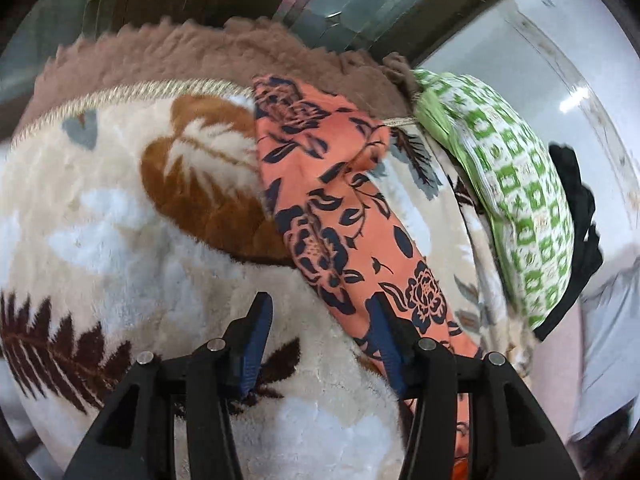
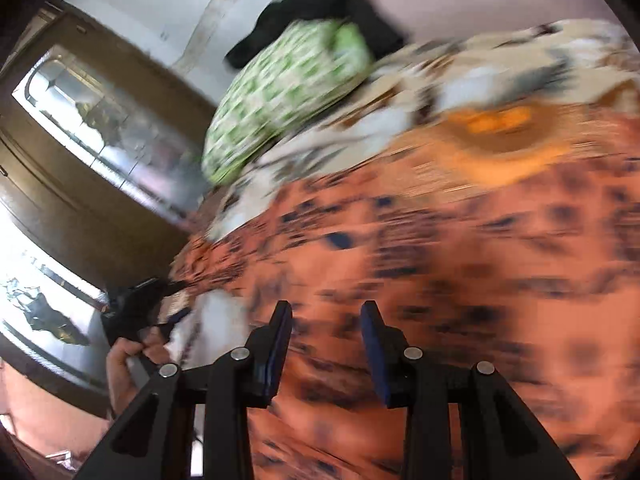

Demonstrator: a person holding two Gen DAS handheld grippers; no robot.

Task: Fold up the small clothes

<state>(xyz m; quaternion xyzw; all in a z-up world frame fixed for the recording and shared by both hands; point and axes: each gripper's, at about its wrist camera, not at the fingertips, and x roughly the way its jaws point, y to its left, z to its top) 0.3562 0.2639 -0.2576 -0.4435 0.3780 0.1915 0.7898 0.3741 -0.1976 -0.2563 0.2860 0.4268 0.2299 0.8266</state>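
Orange floral garment [image 1: 320, 208] lying as a long folded strip across the plush leaf-patterned blanket [image 1: 120, 220], one end up near the brown blanket border [image 1: 200, 46], the other running down past the right finger of the left gripper [image 1: 318, 318]. Left fingers spread, nothing between the pads, only blanket pile showing in the gap; garment edge just beside the right finger, touching or not cannot be told.

In the right wrist view, heavily smeared: right gripper [image 2: 326, 328] partly spread above the same orange cloth, which fills the lower frame; pads not seen pressing on fabric, so apparently empty. A hand [image 2: 132, 356] on the other gripper's handle at lower left.

Likely step: regrasping for the next fold. Best done by pinching both layers at the near end, one gripper per corner, keeping the edge taut and lifting together so the strip doubles over squarely rather than twisting.

No containers in view. Green-and-white patterned bundle [image 1: 516, 184] resting at the blanket's far edge with a black garment [image 1: 576, 200] behind it, contents, if any, not visible.
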